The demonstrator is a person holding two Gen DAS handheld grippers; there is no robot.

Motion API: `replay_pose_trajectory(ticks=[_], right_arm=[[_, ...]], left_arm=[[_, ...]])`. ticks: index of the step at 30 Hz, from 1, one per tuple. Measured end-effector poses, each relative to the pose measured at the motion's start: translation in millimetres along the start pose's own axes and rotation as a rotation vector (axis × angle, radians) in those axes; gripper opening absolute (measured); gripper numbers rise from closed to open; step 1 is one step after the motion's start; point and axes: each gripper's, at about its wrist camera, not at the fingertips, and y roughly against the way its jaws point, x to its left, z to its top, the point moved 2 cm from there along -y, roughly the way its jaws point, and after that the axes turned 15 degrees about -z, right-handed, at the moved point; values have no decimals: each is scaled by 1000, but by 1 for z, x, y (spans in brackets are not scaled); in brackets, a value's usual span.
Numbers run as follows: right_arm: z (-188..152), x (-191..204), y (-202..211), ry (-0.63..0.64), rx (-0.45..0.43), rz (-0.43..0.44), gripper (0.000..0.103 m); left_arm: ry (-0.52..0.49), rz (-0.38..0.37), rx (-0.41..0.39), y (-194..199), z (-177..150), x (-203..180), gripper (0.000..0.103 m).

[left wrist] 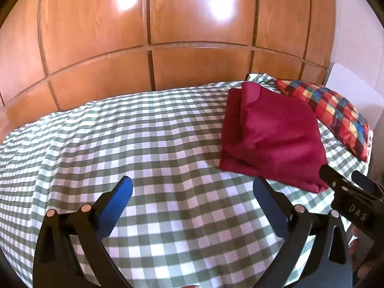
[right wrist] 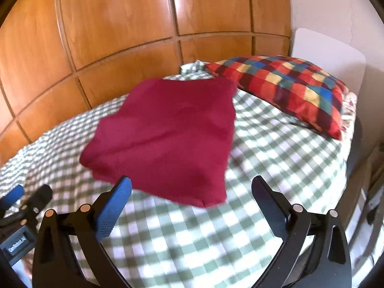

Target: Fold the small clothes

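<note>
A dark red garment (left wrist: pixel 271 134) lies folded into a rough square on the green-and-white checked bed cover (left wrist: pixel 144 132). In the left wrist view my left gripper (left wrist: pixel 192 182) stands wide open over bare cover, to the left of the garment, with nothing between its fingers. In the right wrist view the same garment (right wrist: pixel 168 139) lies just ahead of my right gripper (right wrist: pixel 191 180), which is wide open too. Its near corner shows between the fingers, but neither pad touches it. My right gripper (left wrist: pixel 345 187) also shows by the garment's near right corner.
A multicoloured checked pillow (right wrist: pixel 288 88) lies beyond the garment, against a white headboard (right wrist: pixel 331 55). Wooden wardrobe doors (left wrist: pixel 144 36) run along the far side of the bed. My left gripper (right wrist: pixel 24 196) shows at the lower left of the right wrist view.
</note>
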Motion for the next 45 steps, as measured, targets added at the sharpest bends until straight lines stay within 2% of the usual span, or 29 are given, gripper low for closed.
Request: replay_pose_trajectory(ticks=[3,8,12,45], right_arm=[[-4,-6,2,-11,2,-31,99],[0,-16,11,-37,-32,-95,99],[1,-16,16,-27,-46,-109,99],[1,-10,9,-23,-29,-83,99]], left_arm=[[-31,2,-8,6,-6,-8,100],[-23,-11,-21,14,-12,-16,100],[-27,-19,-22,18,-12,-21,100],[-42,-6,-31,18,-7,-26,101]])
